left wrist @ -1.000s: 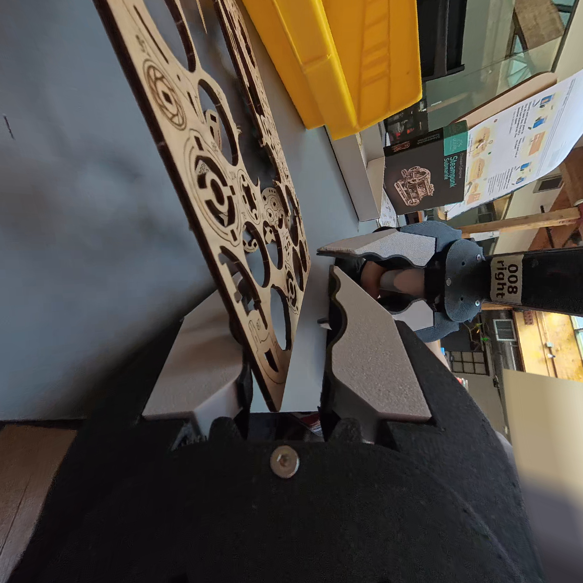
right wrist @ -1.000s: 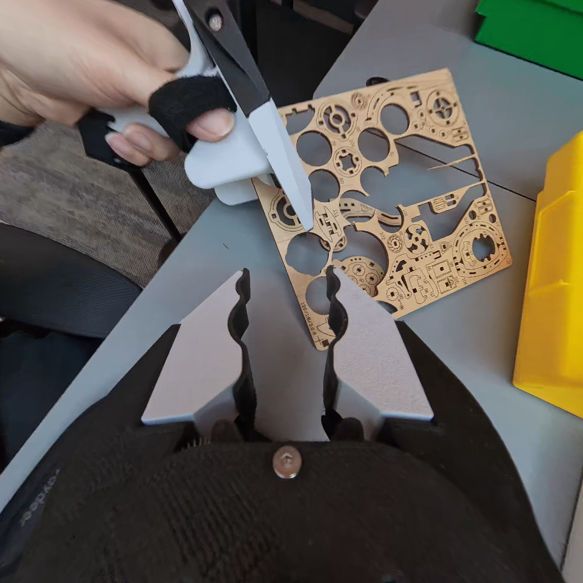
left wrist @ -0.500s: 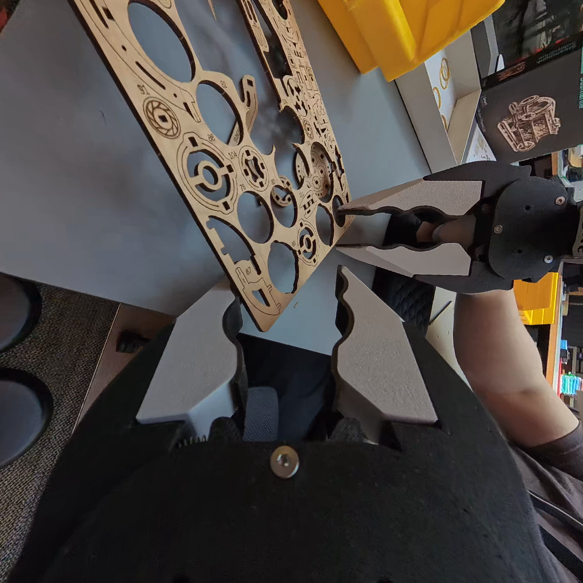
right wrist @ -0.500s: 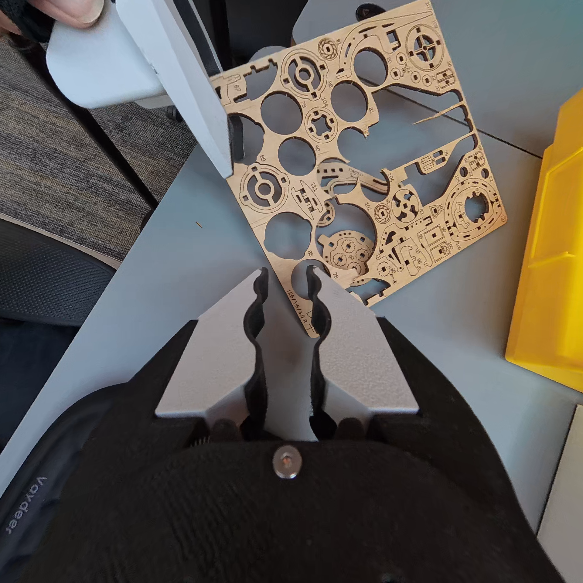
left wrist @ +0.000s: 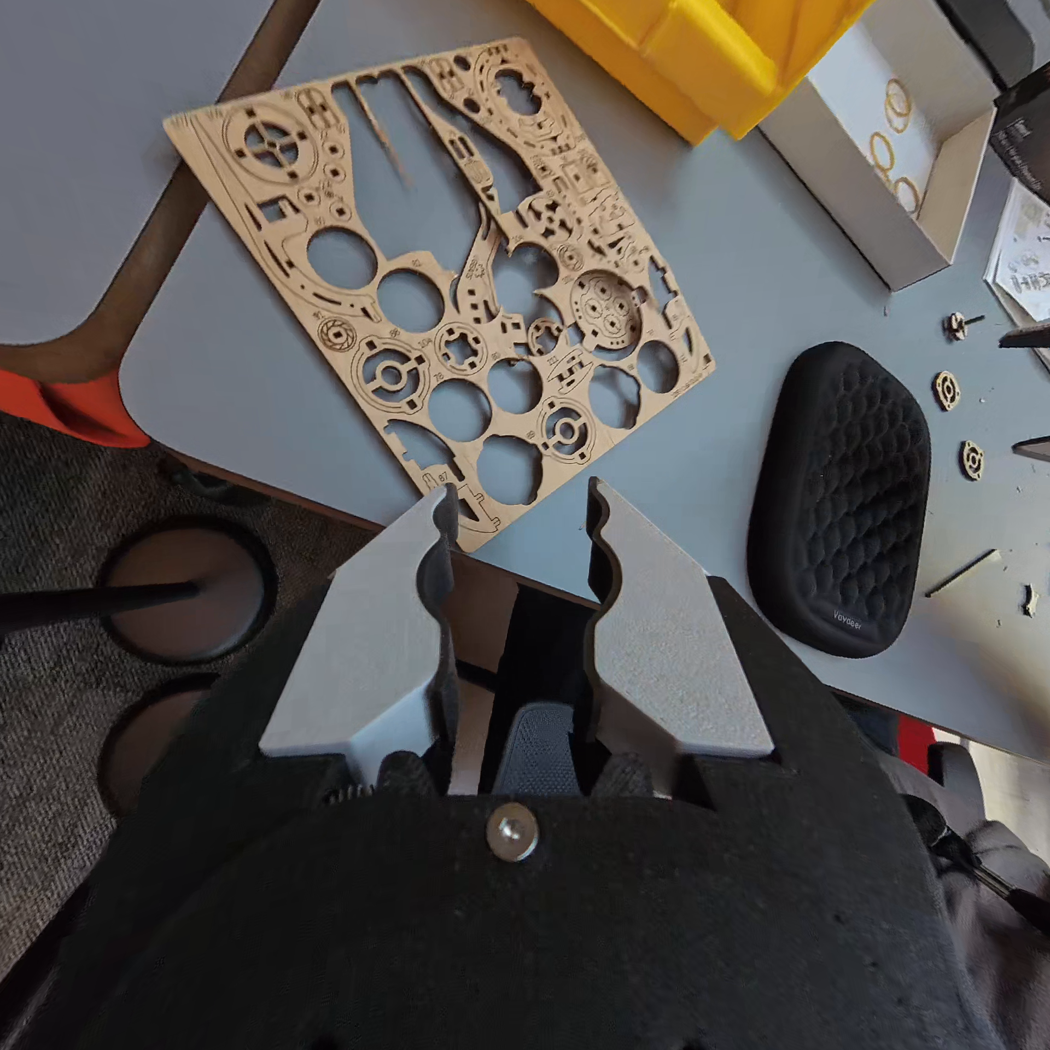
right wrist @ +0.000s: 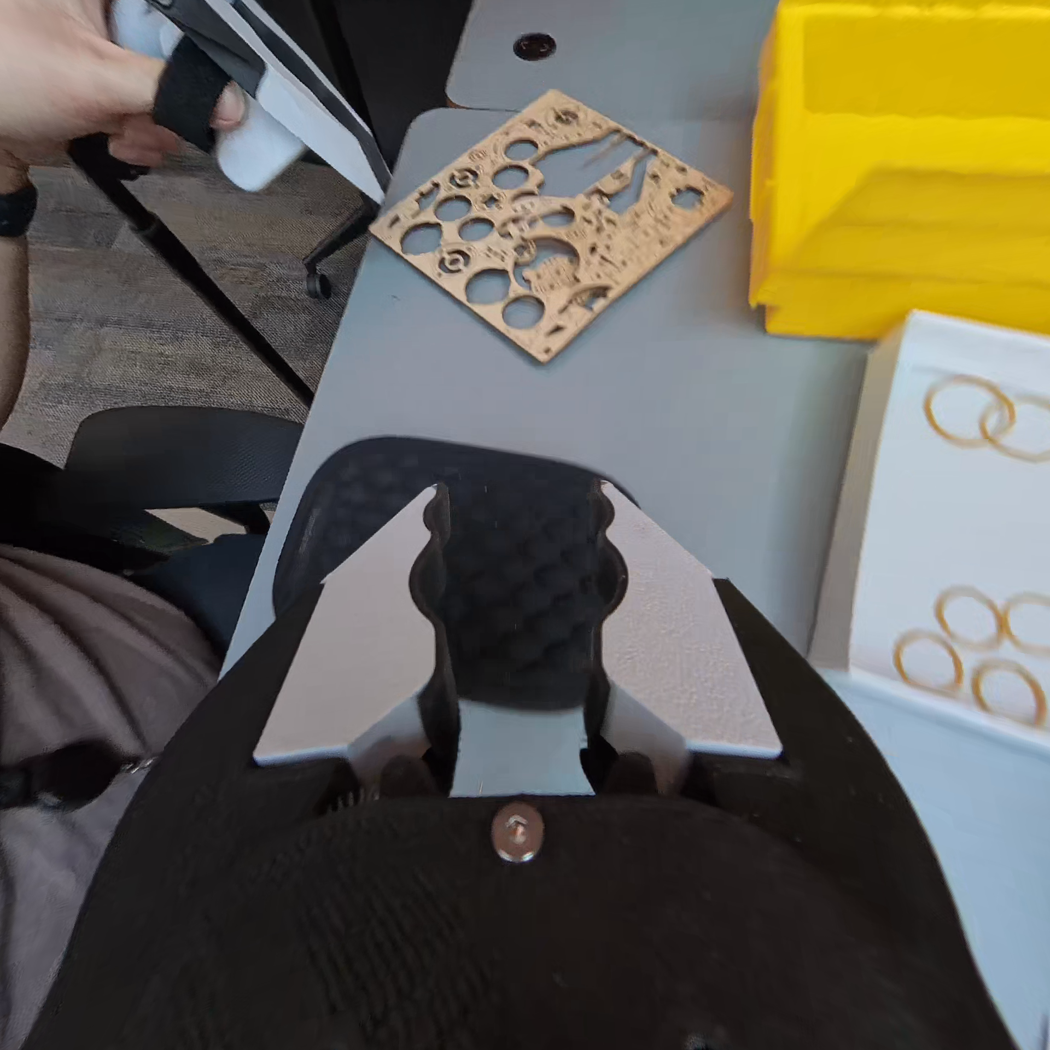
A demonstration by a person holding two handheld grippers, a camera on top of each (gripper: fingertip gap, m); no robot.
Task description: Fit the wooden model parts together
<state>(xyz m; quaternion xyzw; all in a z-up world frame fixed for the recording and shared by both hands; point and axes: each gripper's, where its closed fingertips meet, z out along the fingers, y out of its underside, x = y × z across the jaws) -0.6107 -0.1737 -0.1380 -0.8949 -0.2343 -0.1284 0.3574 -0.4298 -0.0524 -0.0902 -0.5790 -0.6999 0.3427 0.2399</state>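
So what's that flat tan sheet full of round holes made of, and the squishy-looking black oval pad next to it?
The flat tan sheet looks like thin wood, matte, with dark edges around its cut-outs, probably burnt by cutting. The black oval pad seems to be soft fabric over padding: its surface is dull and dimpled like honeycomb. Whether it is truly squishy cannot be told from looking.

The wood sheet (left wrist: 437,295) is pale tan, cut through with round holes and dark laser-etched rings and gear shapes. The table (left wrist: 738,295) is flat blue-grey. At 1 o'clock of the sheet in the left wrist view, the bin (left wrist: 699,51) is bright yellow. The pad (left wrist: 841,500) at 3 o'clock is black with a quilted honeycomb texture. The box (right wrist: 966,511) is white, holding golden rings (right wrist: 969,417). Both grippers' jaws are light grey with black wavy liners. The carpet (left wrist: 51,568) is speckled grey.
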